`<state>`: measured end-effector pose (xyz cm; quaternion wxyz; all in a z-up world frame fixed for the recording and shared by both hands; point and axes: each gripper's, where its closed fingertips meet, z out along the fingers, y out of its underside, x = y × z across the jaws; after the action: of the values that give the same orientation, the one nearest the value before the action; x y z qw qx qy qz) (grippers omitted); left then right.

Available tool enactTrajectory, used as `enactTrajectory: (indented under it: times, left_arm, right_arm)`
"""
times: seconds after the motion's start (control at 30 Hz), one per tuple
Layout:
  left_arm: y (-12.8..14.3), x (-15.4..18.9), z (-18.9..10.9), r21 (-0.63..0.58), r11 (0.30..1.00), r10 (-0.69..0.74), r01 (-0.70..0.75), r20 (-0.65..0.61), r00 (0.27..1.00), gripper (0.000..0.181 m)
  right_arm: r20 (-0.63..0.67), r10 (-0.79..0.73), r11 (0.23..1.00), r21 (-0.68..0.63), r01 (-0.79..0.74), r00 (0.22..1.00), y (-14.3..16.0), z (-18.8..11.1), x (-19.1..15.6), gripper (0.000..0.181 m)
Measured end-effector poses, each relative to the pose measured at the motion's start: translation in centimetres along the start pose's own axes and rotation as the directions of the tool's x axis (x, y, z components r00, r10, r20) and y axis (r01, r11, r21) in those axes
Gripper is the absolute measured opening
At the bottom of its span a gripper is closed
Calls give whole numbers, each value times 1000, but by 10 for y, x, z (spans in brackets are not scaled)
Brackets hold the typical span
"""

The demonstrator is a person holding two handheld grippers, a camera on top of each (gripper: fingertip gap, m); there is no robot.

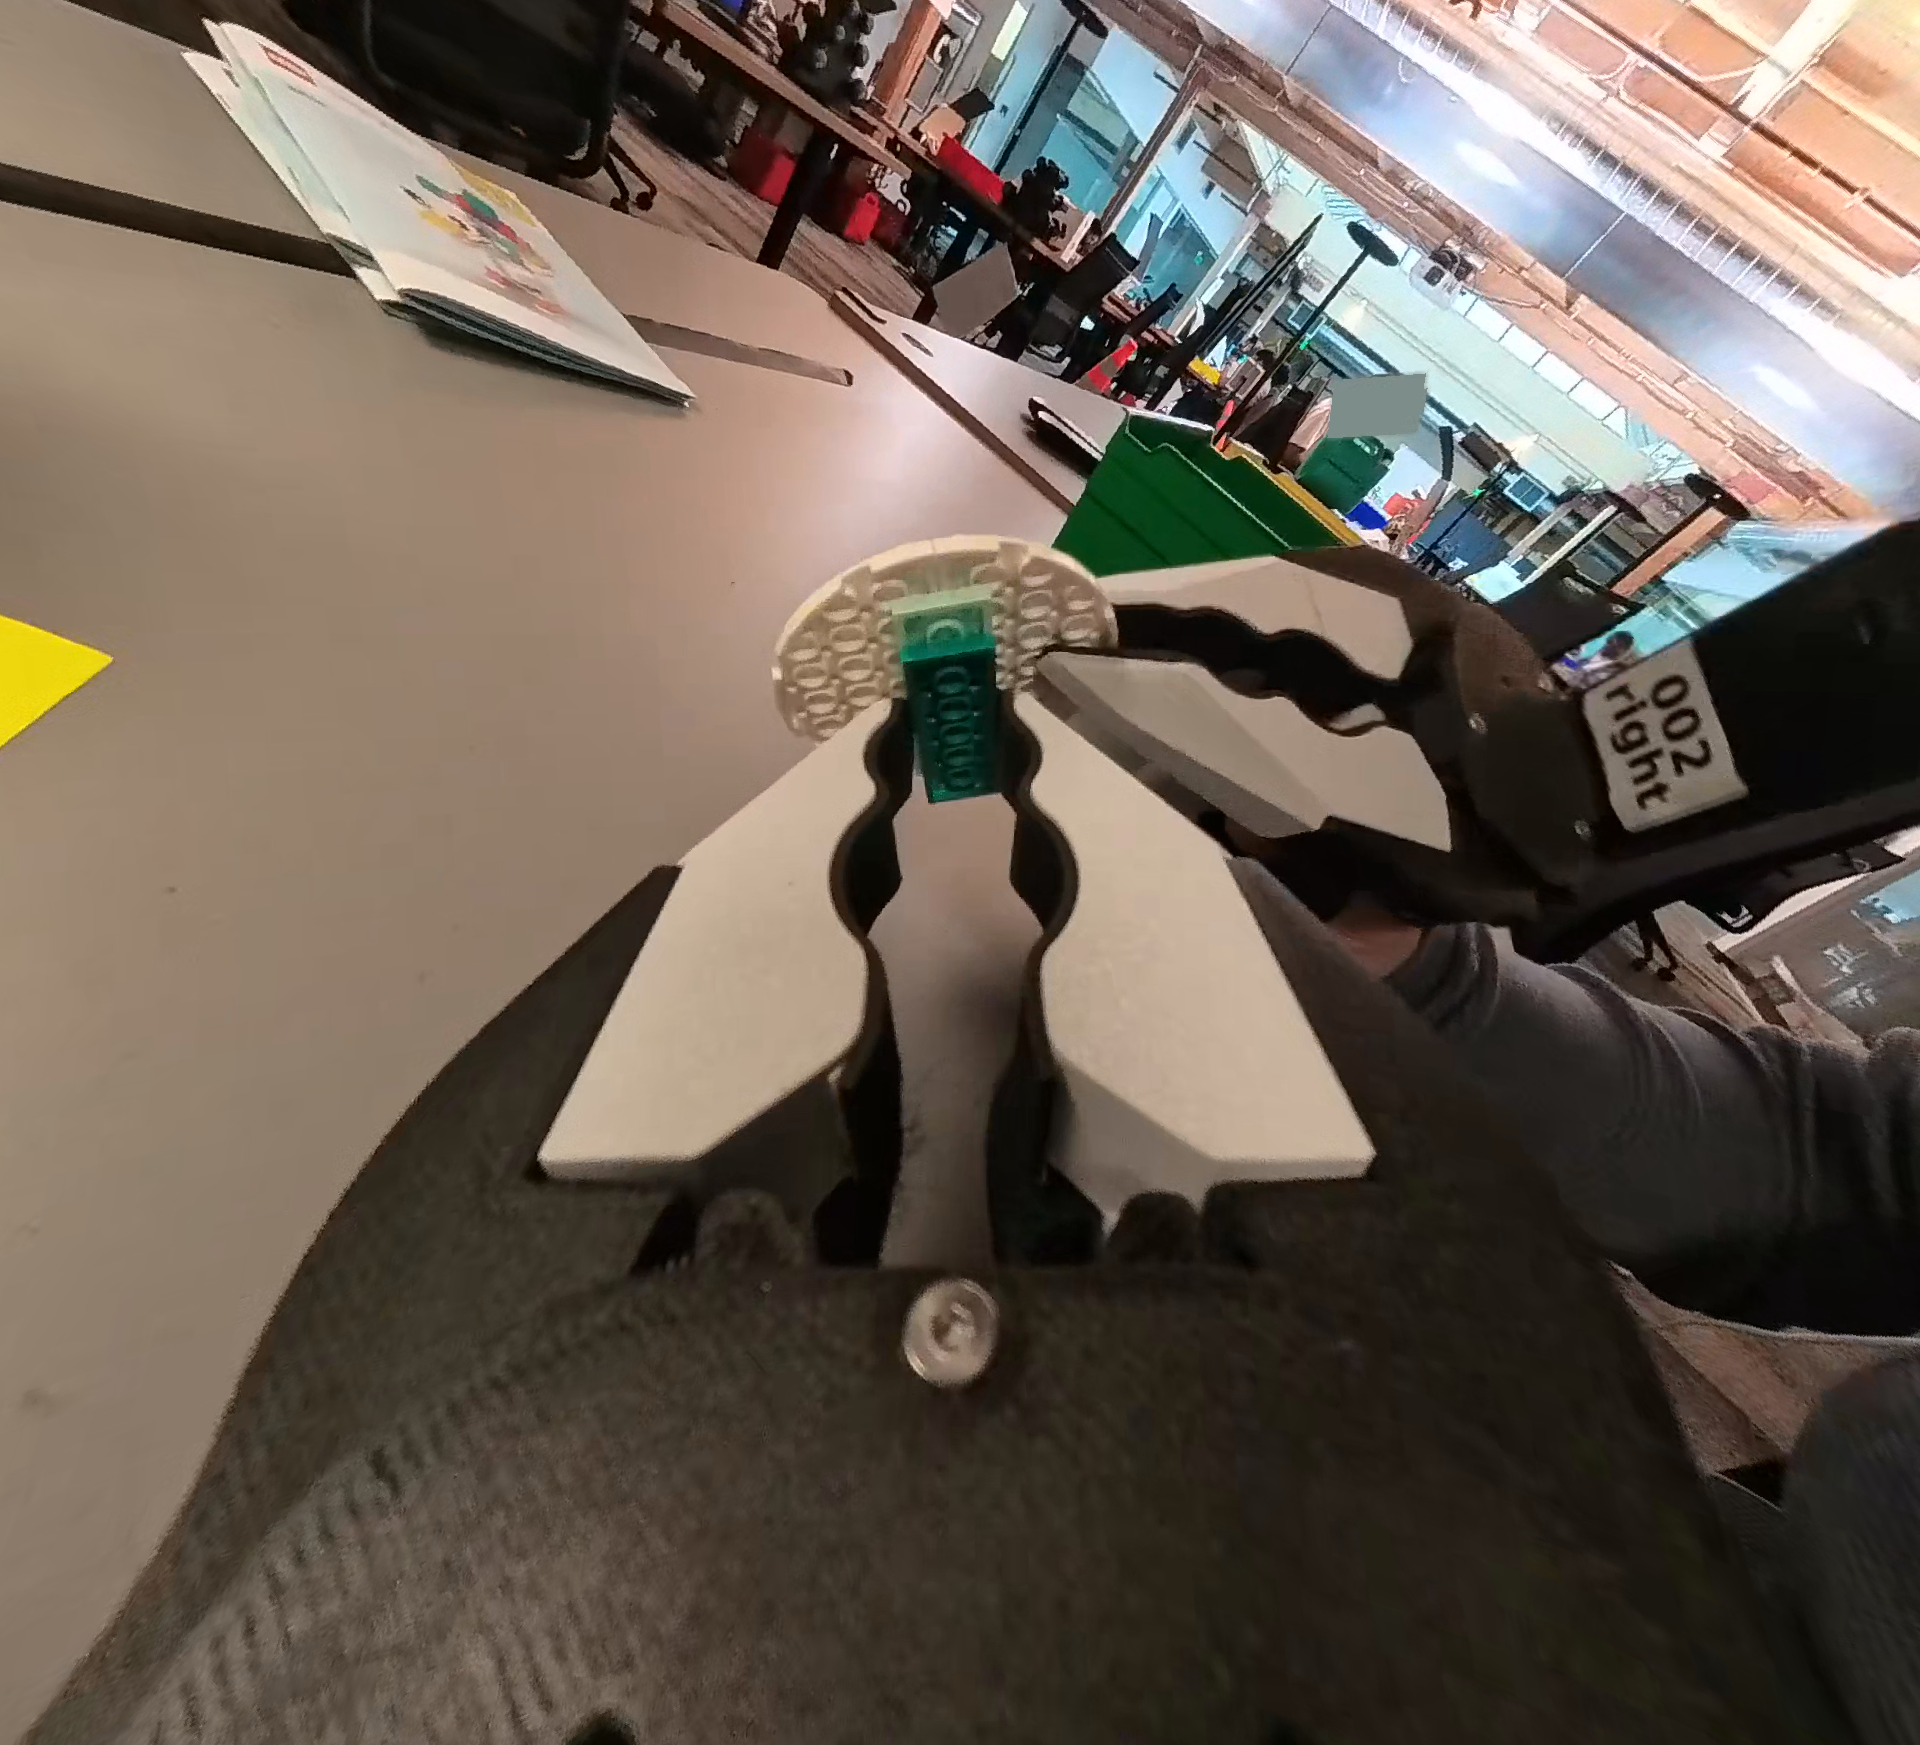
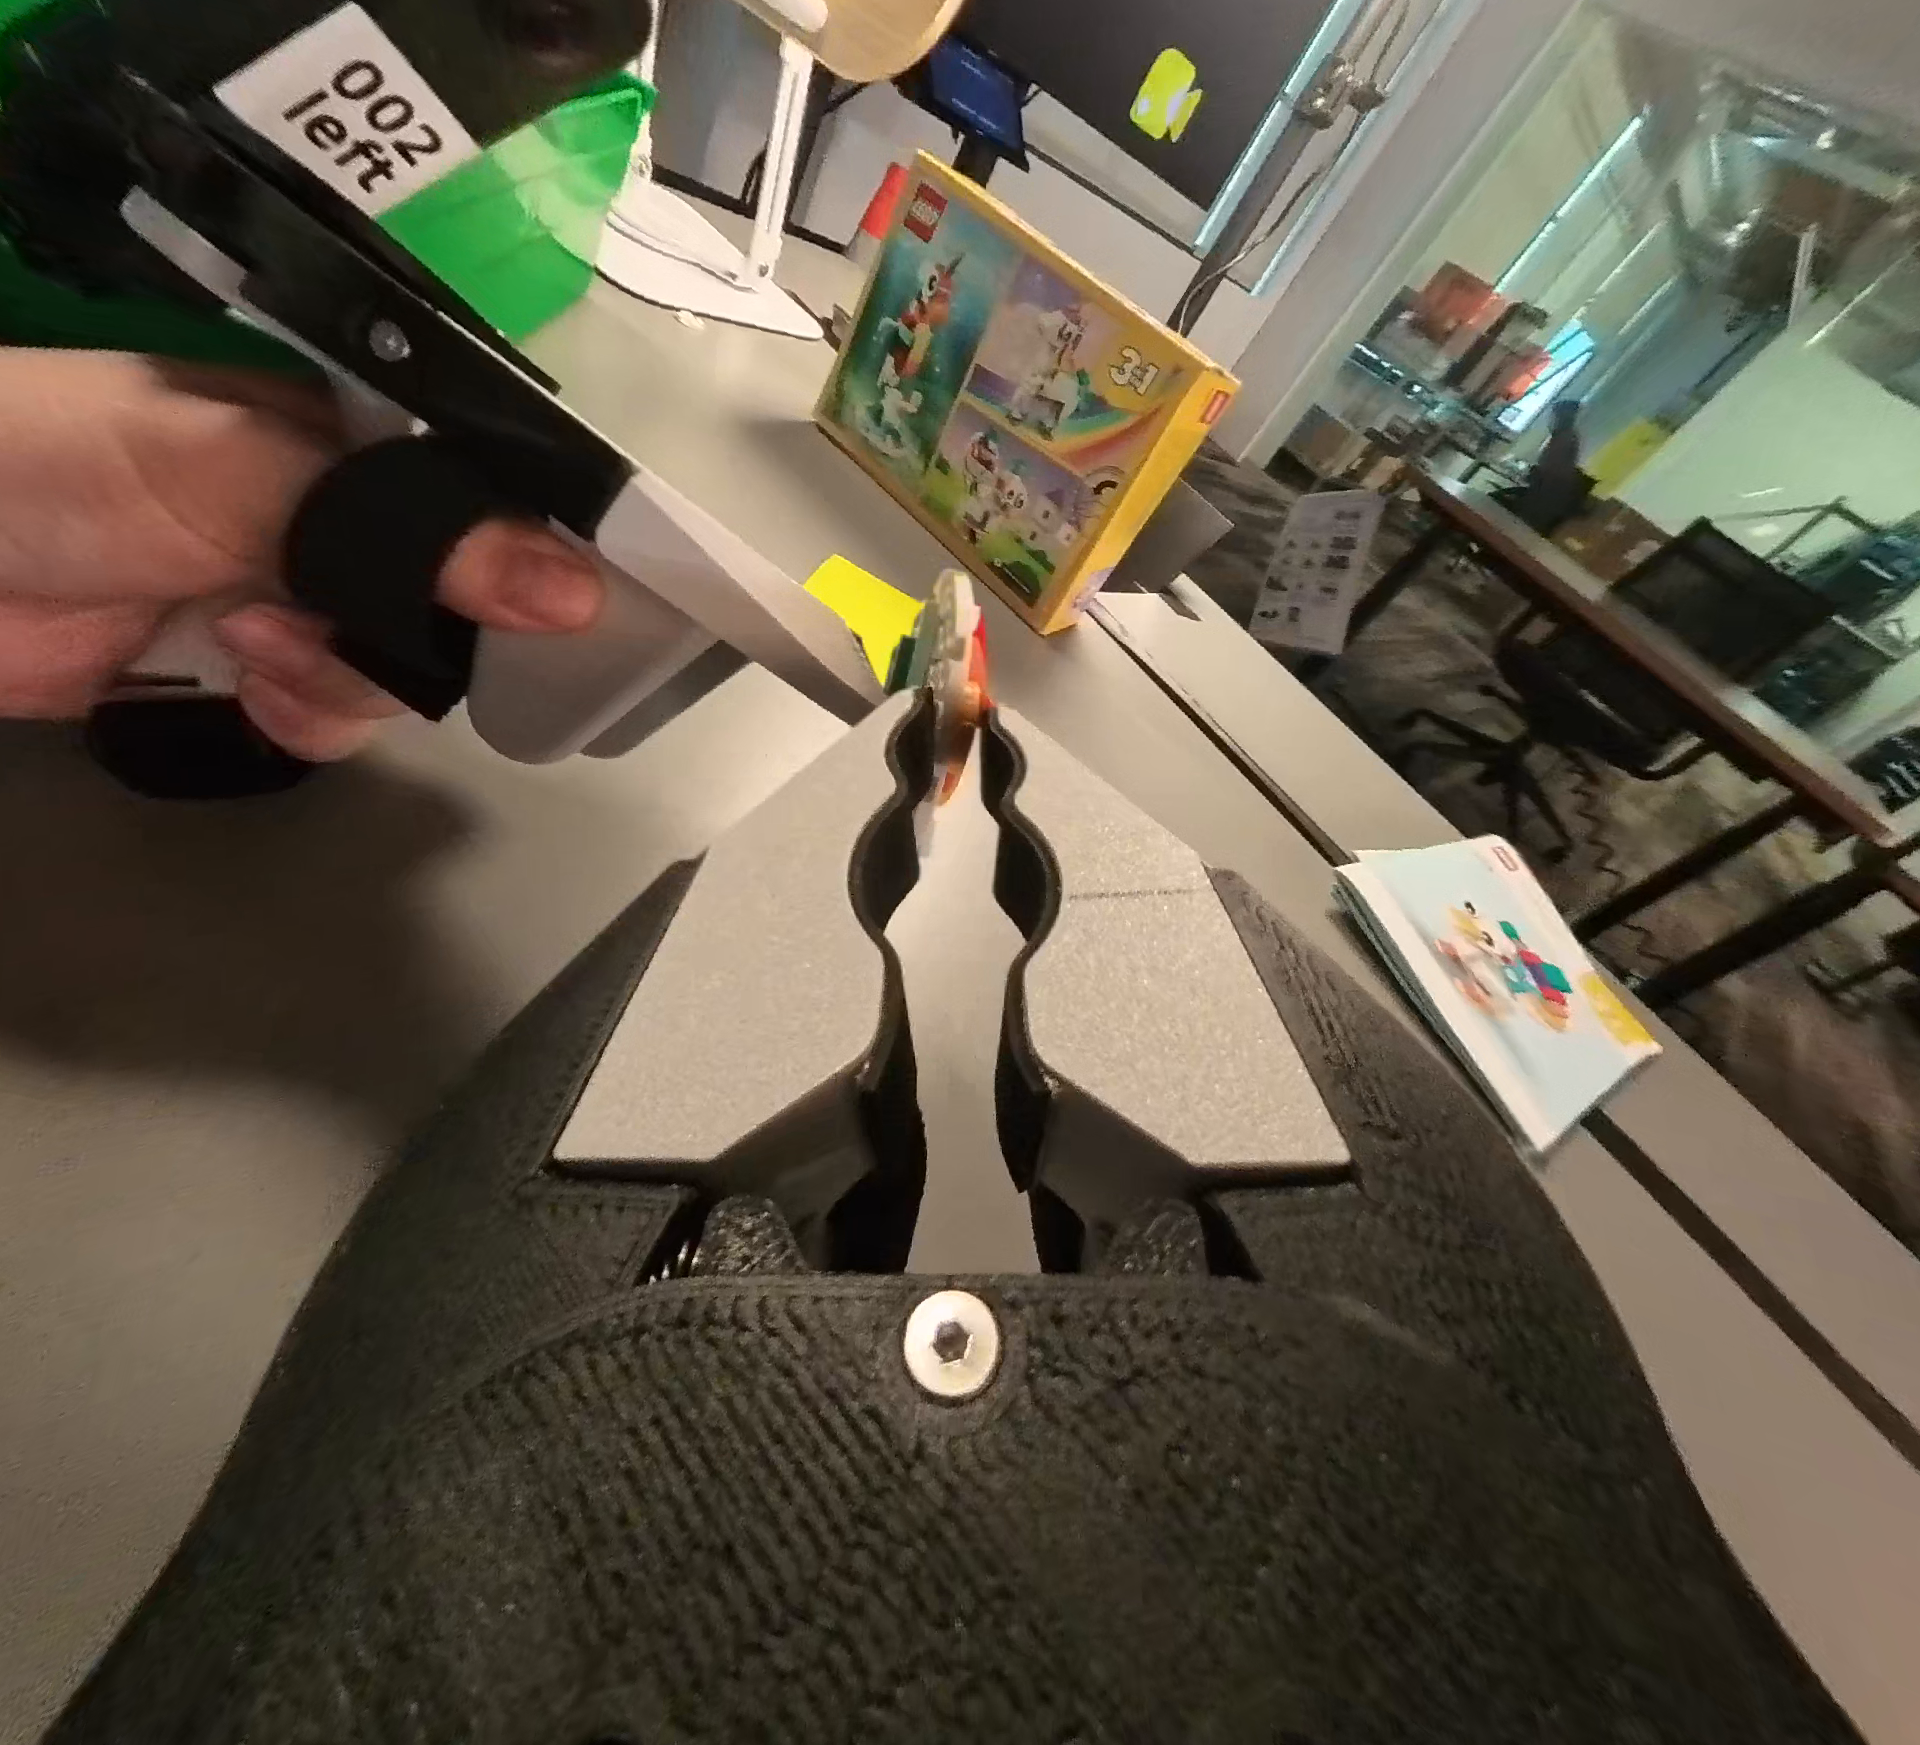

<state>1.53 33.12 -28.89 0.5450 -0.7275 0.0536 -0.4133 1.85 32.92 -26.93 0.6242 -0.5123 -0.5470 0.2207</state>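
My left gripper point(image 1: 951, 750) pinches a teal green brick point(image 1: 948, 724) between its fingers; the brick's far end is pressed onto the underside of a white round plate point(image 1: 940, 646), held up above the grey counter point(image 1: 364, 604). My right gripper point(image 2: 951, 719) comes in from the side, its fingers closed on the rim of the same plate, seen edge-on in its own view with red and orange pieces on the other face. Brick and plate already sit together; whether they are fully seated I cannot tell.

On the counter, an instruction booklet point(image 1: 457, 241) lies well apart to one side, a yellow sheet point(image 1: 42, 672) lies nearby, and the yellow toy set box point(image 2: 1023, 438) stands beyond the plate. A green bin point(image 1: 1184, 500) sits past the counter's edge. Nothing stands between my two grippers.
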Motion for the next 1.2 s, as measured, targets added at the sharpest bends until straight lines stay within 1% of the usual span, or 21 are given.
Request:
enactTrajectory:
  times: [0.17, 0.27, 0.3, 0.33, 0.37, 0.4, 0.43, 0.47, 0.57, 0.6, 0.63, 0.73, 0.77, 0.87, 0.9, 0.97, 1.07, 1.13, 1.2]
  left_arm:
    - [1, -2, 1, -9, 1000, -5, 5, 7, 1000, 14]
    - [1, -2, 1, -11, 1000, -13, 13, 4, 1000, 14]
    - [1, -2, 0, -8, 1000, -15, 15, 1, 1000, 3]
    - [-4, -2, -6, 26, 1000, -10, 10, -12, 1000, 0]
    - [-6, -6, -12, 35, 999, -25, 24, 7, 1000, 0]
    - [-8, -10, -17, 50, 999, -22, 21, 23, 999, 0]
    - [-10, -10, -18, 58, 998, -11, 10, 26, 1000, 0]
    - [-9, -8, -16, 50, 999, 8, -9, 24, 1000, 0]
    - [3, -1, 0, -27, 999, 34, -34, 17, 999, 0]
    - [6, 0, 3, -40, 998, 45, -44, 28, 999, 4]
    - [6, -1, 5, -43, 998, 52, -50, 46, 998, 17]
    - [2, 3, 5, 9, 999, 37, -37, 36, 999, 28]
    - [0, 2, 5, 22, 1000, 15, -15, 33, 999, 28]
    - [-2, -1, 3, 45, 999, -31, 30, 24, 999, 25]
    - [-4, -2, 3, 55, 998, -35, 34, 25, 999, 22]
    - [-5, -1, 2, 70, 997, -29, 27, 26, 999, 21]
    - [-7, 3, 3, 91, 996, -22, 21, 13, 1000, 23]
    - [-7, 3, 3, 103, 995, -23, 20, 28, 999, 19]
    - [-10, 5, 1, 133, 991, -27, 25, 13, 1000, 19]
  right_arm:
    - [-14, 8, 1000, -20, -9, 1000, 5, 0, 3, 6]
    - [-17, 43, 999, -24, -44, 999, 8, 0, 6, 6]
    - [-107, 65, 997, -37, -69, 992, 13, -3, 24, 6]
    - [-198, 74, 994, -65, -89, 977, 23, -11, 49, 6]
    - [-229, 168, 984, -26, -178, 959, 27, -21, 68, 6]
    - [-212, 298, 954, 40, -296, 931, 27, -27, 77, 5]
    - [-179, 376, 927, 67, -370, 909, 28, -27, 78, 5]
    - [-140, 405, 914, 67, -400, 903, 28, -24, 72, 6]
    - [-65, 393, 919, 64, -389, 917, 18, -10, 47, 6]
    - [-41, 393, 918, 75, -390, 919, 13, -8, 40, 6]
    - [-22, 392, 917, 84, -389, 920, 9, -6, 35, 6]
    - [34, 385, 918, 92, -386, 922, 2, -1, 18, 6]
    - [58, 386, 916, 95, -390, 921, -1, 0, 13, 6]
    - [59, 349, 930, 104, -354, 935, -5, 2, 6, 6]
    - [67, 347, 929, 110, -352, 936, -7, 2, 5, 7]
    - [84, 351, 926, 121, -359, 933, -9, 2, 2, 7]
    - [60, 333, 933, 120, -338, 941, -9, 3, 3, 7]
    - [82, 345, 927, 129, -353, 935, -12, 3, -1, 8]
    - [123, 368, 911, 152, -384, 922, -17, 2, -2, 9]
